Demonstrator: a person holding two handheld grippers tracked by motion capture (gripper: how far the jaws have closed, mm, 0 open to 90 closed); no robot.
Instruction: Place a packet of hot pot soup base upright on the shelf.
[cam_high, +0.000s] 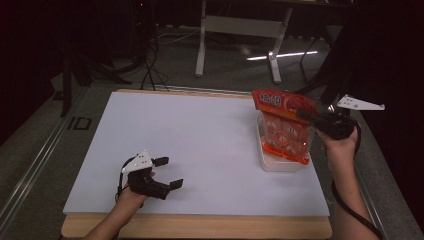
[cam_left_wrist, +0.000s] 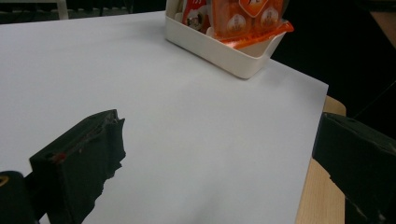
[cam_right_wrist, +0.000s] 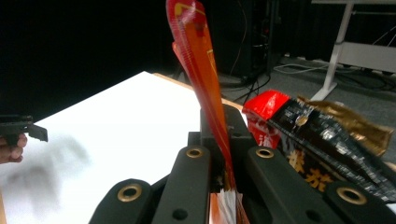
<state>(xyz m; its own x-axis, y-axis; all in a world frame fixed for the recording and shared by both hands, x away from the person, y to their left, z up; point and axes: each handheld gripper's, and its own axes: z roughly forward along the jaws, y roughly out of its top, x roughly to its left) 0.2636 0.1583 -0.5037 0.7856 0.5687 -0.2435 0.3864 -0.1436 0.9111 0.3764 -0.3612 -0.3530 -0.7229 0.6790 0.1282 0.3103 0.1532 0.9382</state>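
Note:
An orange-red snack bag stands upright in a white bin at the right of the white table top. My right gripper is shut on the bag's upper edge from the right. In the right gripper view the bag's flat edge rises from between the closed jaws of the right gripper. My left gripper rests open near the front left of the table with nothing between its fingers. In the left gripper view the left gripper has its jaws wide apart over bare table, with the bin and bag far ahead.
A second red and black-gold snack packet lies beside the held bag in the bin. The white sheet covers a wooden table whose edge shows in front. A white desk frame stands on the floor behind.

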